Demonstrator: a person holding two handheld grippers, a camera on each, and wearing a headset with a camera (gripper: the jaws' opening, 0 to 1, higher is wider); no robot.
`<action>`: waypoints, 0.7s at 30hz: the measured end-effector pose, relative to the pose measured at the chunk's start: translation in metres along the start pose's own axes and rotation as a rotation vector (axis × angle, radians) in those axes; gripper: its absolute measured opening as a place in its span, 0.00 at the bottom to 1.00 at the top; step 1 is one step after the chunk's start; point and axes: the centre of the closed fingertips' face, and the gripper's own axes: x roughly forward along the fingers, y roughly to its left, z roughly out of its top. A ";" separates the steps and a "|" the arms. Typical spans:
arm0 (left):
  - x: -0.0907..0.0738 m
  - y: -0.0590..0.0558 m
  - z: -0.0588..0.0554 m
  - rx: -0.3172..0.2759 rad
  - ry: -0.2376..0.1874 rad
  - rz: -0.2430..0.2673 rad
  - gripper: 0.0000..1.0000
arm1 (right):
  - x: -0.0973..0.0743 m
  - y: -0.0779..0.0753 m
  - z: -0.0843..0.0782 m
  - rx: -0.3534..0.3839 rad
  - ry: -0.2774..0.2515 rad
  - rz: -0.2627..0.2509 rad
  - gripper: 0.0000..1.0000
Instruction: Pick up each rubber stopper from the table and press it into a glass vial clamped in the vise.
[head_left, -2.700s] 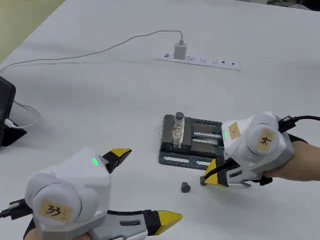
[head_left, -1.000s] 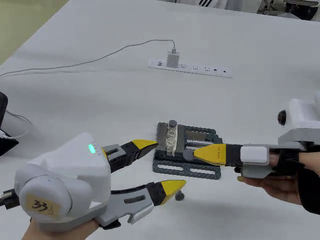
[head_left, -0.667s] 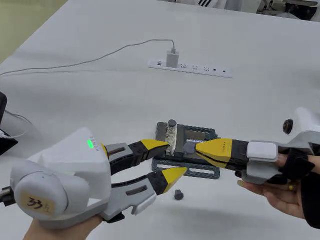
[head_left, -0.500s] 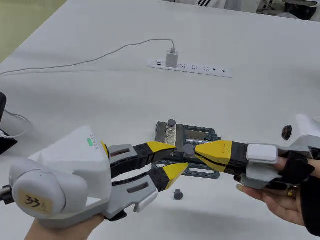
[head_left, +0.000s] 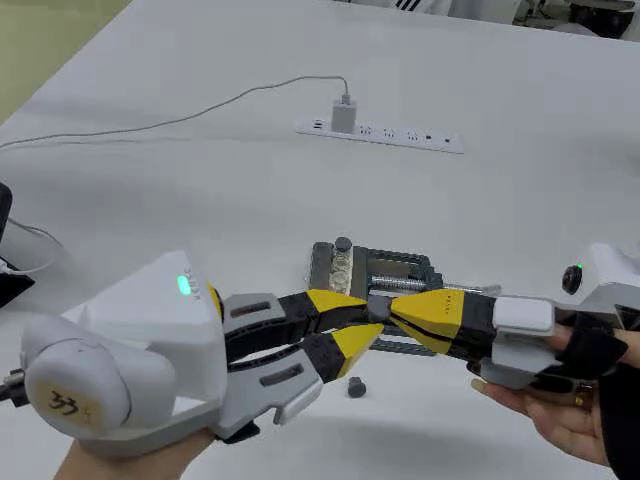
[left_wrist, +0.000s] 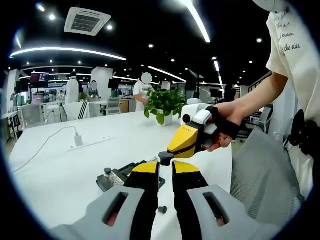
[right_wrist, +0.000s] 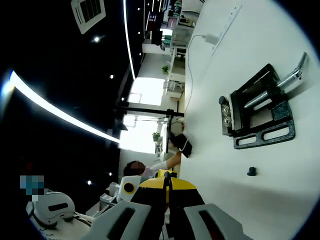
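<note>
A black vise (head_left: 400, 272) (right_wrist: 260, 107) on the white table clamps a glass vial (head_left: 342, 265) (right_wrist: 227, 114) that has a dark stopper (head_left: 343, 243) on top. My right gripper (head_left: 393, 305) (left_wrist: 171, 153) is shut on a small dark rubber stopper (head_left: 377, 304) (left_wrist: 165, 158), held in the air in front of the vise. My left gripper (head_left: 368, 320) (left_wrist: 166, 167) points at that stopper, its yellow tips a narrow gap apart, just short of it. A second loose stopper (head_left: 355, 388) (left_wrist: 162, 209) (right_wrist: 252, 171) lies on the table near the vise.
A white power strip (head_left: 380, 135) with a charger (head_left: 345, 113) and a cable lies far back on the table. A dark device (head_left: 8, 250) sits at the left edge. In the left gripper view, people and a potted plant (left_wrist: 165, 102) stand beyond the table.
My left gripper has swung right, up to the right gripper's tip, and its jaws have narrowed. The right gripper, which earlier lifted the stopper off the table, has drifted slightly lower.
</note>
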 end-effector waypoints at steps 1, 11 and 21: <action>0.000 0.000 0.000 0.003 0.001 -0.002 0.05 | 0.000 0.001 -0.001 0.001 0.003 0.005 0.00; 0.000 -0.001 0.002 0.014 -0.003 -0.002 0.04 | -0.001 0.002 -0.003 0.041 -0.004 0.021 0.00; -0.001 -0.001 0.004 0.022 -0.011 -0.004 0.05 | 0.000 0.003 -0.006 0.073 -0.008 0.032 0.00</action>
